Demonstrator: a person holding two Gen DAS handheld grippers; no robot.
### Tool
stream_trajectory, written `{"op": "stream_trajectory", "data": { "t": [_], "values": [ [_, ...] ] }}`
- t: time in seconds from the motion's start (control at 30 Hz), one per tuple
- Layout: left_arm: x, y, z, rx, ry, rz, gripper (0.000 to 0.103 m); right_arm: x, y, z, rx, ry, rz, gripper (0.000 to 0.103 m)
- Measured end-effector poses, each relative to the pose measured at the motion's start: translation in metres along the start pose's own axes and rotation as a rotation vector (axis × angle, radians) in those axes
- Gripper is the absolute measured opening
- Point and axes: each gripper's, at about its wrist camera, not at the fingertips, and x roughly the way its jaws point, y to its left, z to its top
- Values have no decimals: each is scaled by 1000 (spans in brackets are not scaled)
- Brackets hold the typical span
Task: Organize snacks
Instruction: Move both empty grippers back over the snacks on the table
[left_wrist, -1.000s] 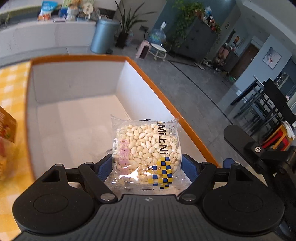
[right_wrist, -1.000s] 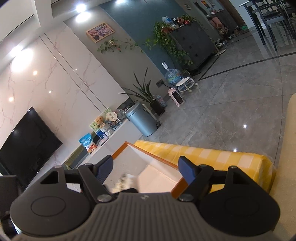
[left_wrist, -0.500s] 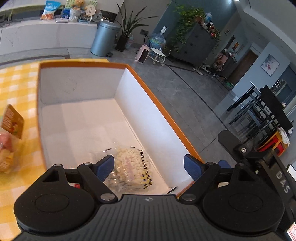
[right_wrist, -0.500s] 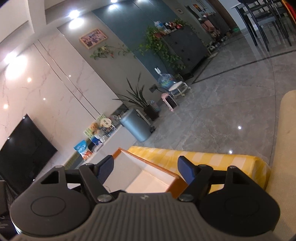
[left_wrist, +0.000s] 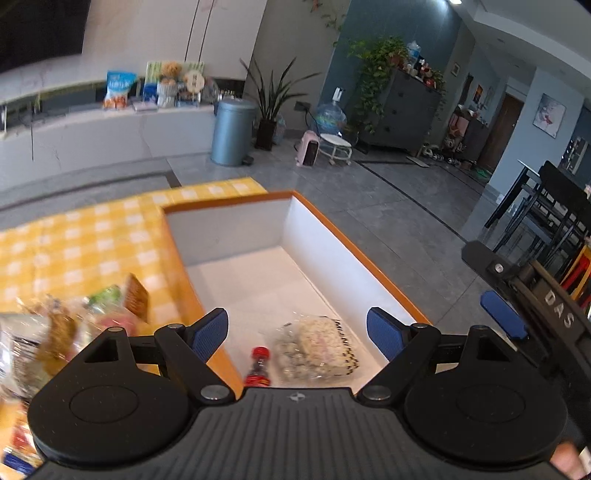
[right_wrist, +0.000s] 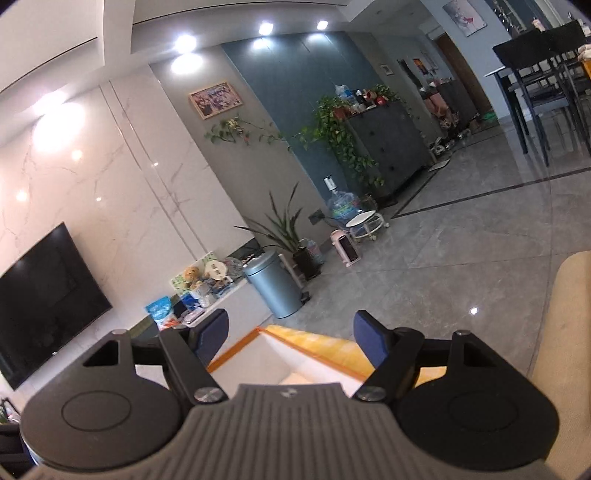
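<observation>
The left gripper (left_wrist: 297, 334) is hovering over the near end of an orange-rimmed box (left_wrist: 354, 245), its blue fingers (left_wrist: 210, 332) spread wide apart and gripping nothing. Directly below and between those fingers, a clear packet of puffed rice (left_wrist: 317, 349) is lying flat on the white floor of the box, clear of both pads. Just to the left of the packet, a small bottle with a red cap (left_wrist: 259, 363) is lying inside the box too, close to the left wall. Beyond the left finger, outside the box, a blurred heap of snack bags (left_wrist: 70, 325) is sitting on a yellow checked tablecloth (left_wrist: 85, 243), which is stretching away past the fingertips. To the right of the right finger, part of the other black tool, with a blue pad, is showing at the edge of the left wrist view.

The right gripper (right_wrist: 290, 334) is pointing out into the room, its blue fingers (right_wrist: 367, 339) likewise standing apart and bare. Under and between them, a corner of the box (right_wrist: 236, 349) is showing, with a strip of the tablecloth (right_wrist: 325, 345) beside it. Farther out ahead of the fingertips, a grey bin (right_wrist: 275, 290) is standing on the tiled floor.
</observation>
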Motion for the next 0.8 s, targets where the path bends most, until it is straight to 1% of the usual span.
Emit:
{"op": "stream_trajectory", "data": {
  "t": [0.07, 0.2, 0.27, 0.3, 0.33, 0.4, 0.47, 0.53, 0.6, 0.67, 0.73, 0.8],
  "values": [
    [-11, 2, 0, 8, -20, 31, 100, -4, 6, 2, 5, 21, 18, 74],
    [-34, 11, -1, 24, -70, 91, 100, -15, 27, 0, -48, 52, 61, 74],
    [-48, 20, -6, 19, -95, 128, 99, -13, 42, -2, -84, 113, 101, 77],
    [-56, 25, -11, 15, -110, 157, 99, -10, 52, -4, -115, 162, 124, 77],
    [-64, 29, -16, 16, -122, 202, 99, -8, 62, -9, -144, 201, 144, 77],
    [-80, 39, -27, 3, -151, 291, 99, -9, 83, -20, -191, 239, 179, 77],
    [-93, 53, -36, -10, -170, 351, 99, -11, 104, -33, -246, 271, 218, 77],
    [-105, 71, -42, -65, -166, 375, 99, -12, 124, -47, -291, 314, 256, 79],
    [-113, 92, -50, -143, -148, 390, 99, -13, 144, -60, -321, 359, 274, 79],
    [-121, 110, -64, -205, -134, 427, 99, -14, 158, -71, -349, 402, 287, 79],
    [-126, 128, -77, -239, -119, 456, 99, -15, 171, -84, -392, 435, 290, 80],
    [-126, 146, -89, -280, -90, 468, 99, -15, 180, -96, -434, 459, 269, 81]
  ]
}}
